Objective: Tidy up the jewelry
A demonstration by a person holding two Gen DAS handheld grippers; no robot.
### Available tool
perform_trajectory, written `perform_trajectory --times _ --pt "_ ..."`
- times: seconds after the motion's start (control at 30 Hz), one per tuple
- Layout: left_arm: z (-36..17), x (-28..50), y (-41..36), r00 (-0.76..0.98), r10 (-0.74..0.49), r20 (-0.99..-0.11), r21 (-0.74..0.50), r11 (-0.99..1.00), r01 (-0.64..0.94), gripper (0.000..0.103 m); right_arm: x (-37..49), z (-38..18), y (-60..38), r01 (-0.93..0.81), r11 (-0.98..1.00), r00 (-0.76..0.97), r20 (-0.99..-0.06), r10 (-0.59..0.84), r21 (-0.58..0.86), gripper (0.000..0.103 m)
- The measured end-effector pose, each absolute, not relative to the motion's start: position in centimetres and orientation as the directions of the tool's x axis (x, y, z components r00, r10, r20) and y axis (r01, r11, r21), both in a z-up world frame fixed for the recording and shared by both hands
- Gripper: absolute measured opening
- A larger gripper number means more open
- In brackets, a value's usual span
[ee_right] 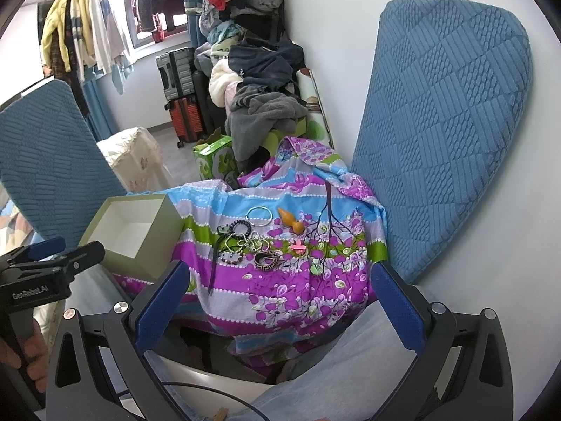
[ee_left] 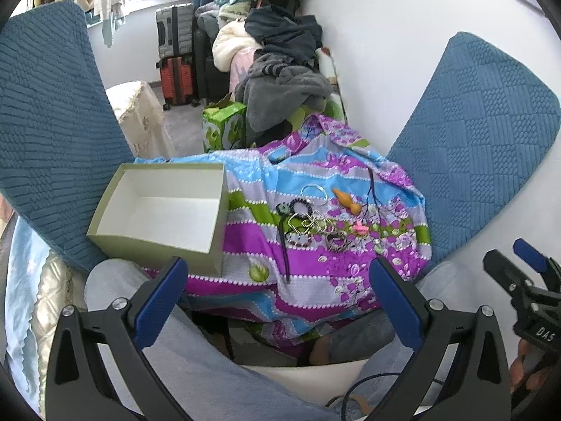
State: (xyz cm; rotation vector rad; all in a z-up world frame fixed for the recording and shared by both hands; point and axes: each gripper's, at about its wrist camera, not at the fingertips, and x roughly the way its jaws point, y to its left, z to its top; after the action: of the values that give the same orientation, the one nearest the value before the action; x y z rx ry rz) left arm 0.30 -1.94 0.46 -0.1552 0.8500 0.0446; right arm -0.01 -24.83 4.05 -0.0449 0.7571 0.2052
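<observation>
— The fingers?
— Both grippers — left (ee_left: 278,298), right (ee_right: 280,301) — were spread wide, holding nothing.
— And the jewelry (ee_left: 312,222)?
— Heaped on the cloth (ee_left: 315,280), beyond them, just right of the empty box (ee_left: 154,242).

your cloth (ee_right: 280,291) runs in purple, sky-blue, lilac and green stripes with white dots and purple blossoms. the box (ee_left: 154,242) at its left edge is olive-green outside (white inside). you see an orange gourd (ee_right: 290,222), a pink clip (ee_right: 298,246), and blue quilted cushions (ee_right: 445,122).
</observation>
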Motion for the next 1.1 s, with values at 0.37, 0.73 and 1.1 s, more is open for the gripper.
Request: perform_trajectory --times 0.37,0.73,1.1 --pt "0.1 0.4 -1.2 0.660 -0.016 -0.751 -0.115 0.988 -0.106 0.102 0.4 3.9 -24.9 -0.197 0.980 0.700 -0.694 0.168 0.038 0.103" --pt "-1.8 1.4 -0.6 0.650 -0.059 -0.758 -0.163 0.981 -0.102 0.102 1.5 2.1 -24.7 -0.217 0.973 0.683 -0.700 0.207 0.075 0.103" --pt "-4.8 4.7 -1.4 0.635 -0.120 -0.763 -0.199 0.978 -0.054 0.090 4.2 -1.3 -25.3 -0.220 0.964 0.642 -0.722 0.257 0.147 0.078"
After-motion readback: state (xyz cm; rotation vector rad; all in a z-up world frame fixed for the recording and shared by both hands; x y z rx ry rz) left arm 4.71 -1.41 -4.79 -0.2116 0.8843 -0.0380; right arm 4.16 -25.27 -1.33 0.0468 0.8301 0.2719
